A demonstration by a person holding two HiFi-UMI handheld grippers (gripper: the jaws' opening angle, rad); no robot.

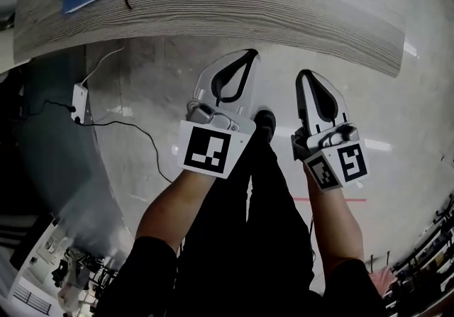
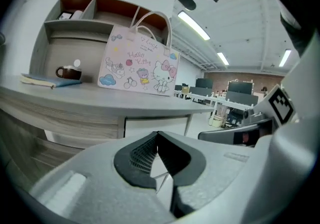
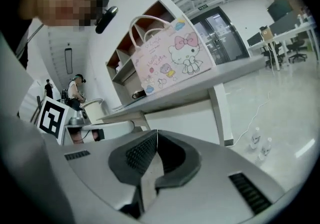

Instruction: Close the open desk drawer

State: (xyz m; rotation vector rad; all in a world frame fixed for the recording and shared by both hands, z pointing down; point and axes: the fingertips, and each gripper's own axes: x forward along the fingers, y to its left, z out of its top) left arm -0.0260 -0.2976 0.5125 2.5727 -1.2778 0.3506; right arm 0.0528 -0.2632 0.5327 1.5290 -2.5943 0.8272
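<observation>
Desk drawer (image 2: pixel 75 123), where is it?
– Under the top of the desk (image 2: pixel 100 98), towards the left end as the left gripper view shows it. One wood-grain front lies just below the front edge. Whether it stands pulled out cannot be told.
– And the grippers?
– Two. The left gripper (image 1: pixel 250 54) and the right gripper (image 1: pixel 305 73) hang side by side over the floor (image 1: pixel 397 117). Their tips aim at the desk's front edge and are apart from it. Each has its jaws pressed together at the tips, with nothing between them.
– What does the desk carry?
– One pink cartoon-print bag (image 2: pixel 140 65) with two white handles, upright near the middle. One dark cup (image 2: pixel 68 72) is to its left. One blue book (image 2: pixel 50 81) lies flat near the left end, and one shelf unit (image 2: pixel 75 25) runs along the back edge.
– And on the floor?
– Two bottles (image 3: pixel 256 140) stand together near a desk leg. One white power strip (image 1: pixel 79 103) lies off the desk's left end, with a dark cable running from it.
</observation>
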